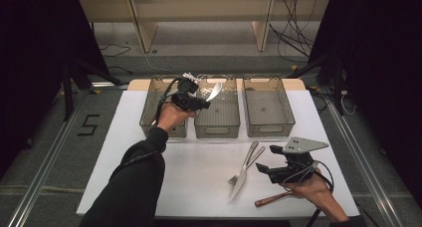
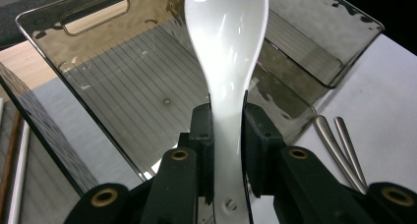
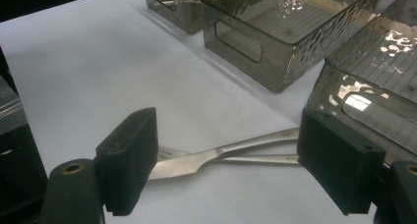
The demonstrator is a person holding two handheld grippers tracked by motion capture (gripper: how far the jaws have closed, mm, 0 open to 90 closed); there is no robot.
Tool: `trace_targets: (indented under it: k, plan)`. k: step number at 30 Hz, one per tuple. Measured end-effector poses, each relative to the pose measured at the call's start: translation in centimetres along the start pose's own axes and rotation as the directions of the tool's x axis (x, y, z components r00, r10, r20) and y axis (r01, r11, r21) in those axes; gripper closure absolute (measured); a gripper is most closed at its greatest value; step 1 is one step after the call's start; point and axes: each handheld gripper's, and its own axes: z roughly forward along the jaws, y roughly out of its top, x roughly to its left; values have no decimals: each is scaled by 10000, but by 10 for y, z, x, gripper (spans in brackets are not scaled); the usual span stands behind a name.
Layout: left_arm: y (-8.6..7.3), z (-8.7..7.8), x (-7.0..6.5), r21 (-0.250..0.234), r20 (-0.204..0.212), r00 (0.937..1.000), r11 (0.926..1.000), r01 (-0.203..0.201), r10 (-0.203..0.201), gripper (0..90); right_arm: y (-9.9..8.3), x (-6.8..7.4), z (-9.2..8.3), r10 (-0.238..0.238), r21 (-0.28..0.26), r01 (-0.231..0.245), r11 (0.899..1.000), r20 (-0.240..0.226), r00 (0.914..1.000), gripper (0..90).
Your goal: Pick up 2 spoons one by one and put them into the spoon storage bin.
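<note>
I hold the white spoon (image 2: 223,42) by its handle, bowl forward, over the middle bin (image 1: 217,112) at the table's far edge, probably to drop it in. My left gripper (image 2: 227,130) is clamped on it; my right gripper (image 3: 236,160) stands wide apart near the knife (image 3: 196,162).
</note>
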Motion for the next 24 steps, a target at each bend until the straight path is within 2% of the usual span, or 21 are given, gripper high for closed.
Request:
trace_targets:
  k: [10, 14, 19, 24]
  plan:
    - [6, 19, 11, 164, -422, 9985, 9992, 352, -345, 758, 0, 0, 0, -38, -10, 38, 10000, -17, 10000, 245]
    - [6, 25, 12, 202, -506, 9978, 9989, 434, -424, 758, 0, 0, 0, -23, 4, 23, 10000, -33, 10000, 245]
    - [3, 33, 14, 482, -547, 9979, 9981, 385, -359, 759, 0, 0, 0, -43, -4, 43, 10000, -37, 10000, 244]
    - [1, 39, 17, 579, -593, 9967, 9966, 579, -545, 759, 0, 0, 0, -29, -9, 29, 10000, -43, 10000, 245]
